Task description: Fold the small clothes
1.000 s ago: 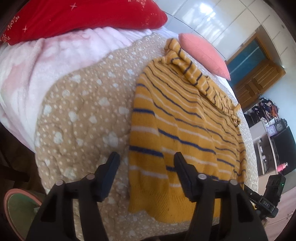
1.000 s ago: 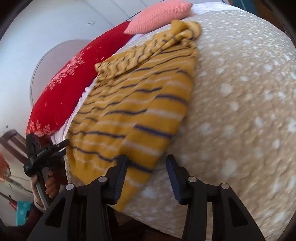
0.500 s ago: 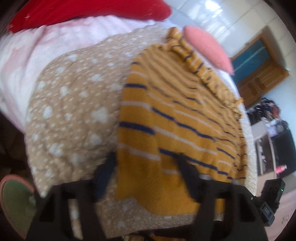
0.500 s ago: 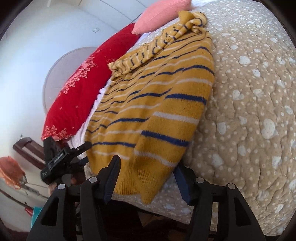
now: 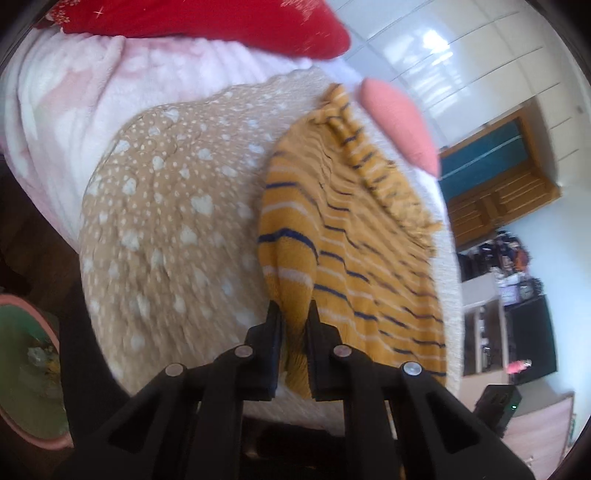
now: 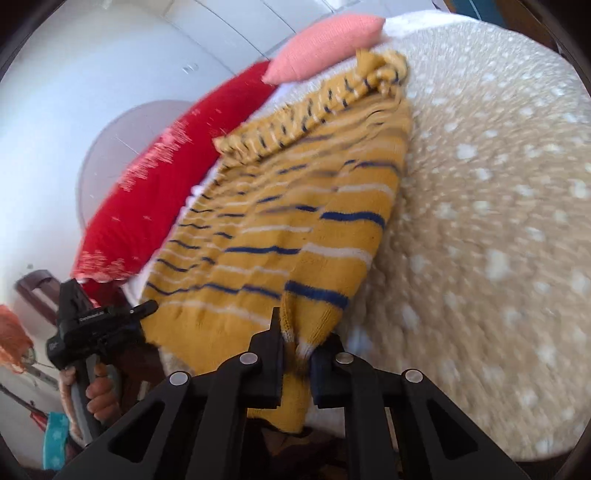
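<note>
Your two grippers each pinch a bottom corner of the mustard-yellow knitted sweater with navy and white stripes point(image 5: 354, 236), which lies flat on the tan quilted bedspread dotted with white spots point(image 5: 162, 221), hem at the near edge of the bed. The left gripper point(image 5: 294, 314) is closed tight on the hem's left corner, a ridge of knit bunched between its jaws; the right gripper point(image 6: 295, 332) is clamped on the right corner the same way. Lift both corners together and level, then carry the hem toward the collar so the fold lands square; judging by the bunching, a lopsided pull would skew it. Beneath the bedspread lies a pale pink fleece blanket point(image 5: 66, 110), with a red embroidered pillow point(image 5: 207, 22) and a salmon-pink cushion point(image 5: 399, 122) at the head. Beyond stand white glossy wardrobe doors point(image 5: 443, 51) and a wooden cabinet point(image 5: 498, 199).
</note>
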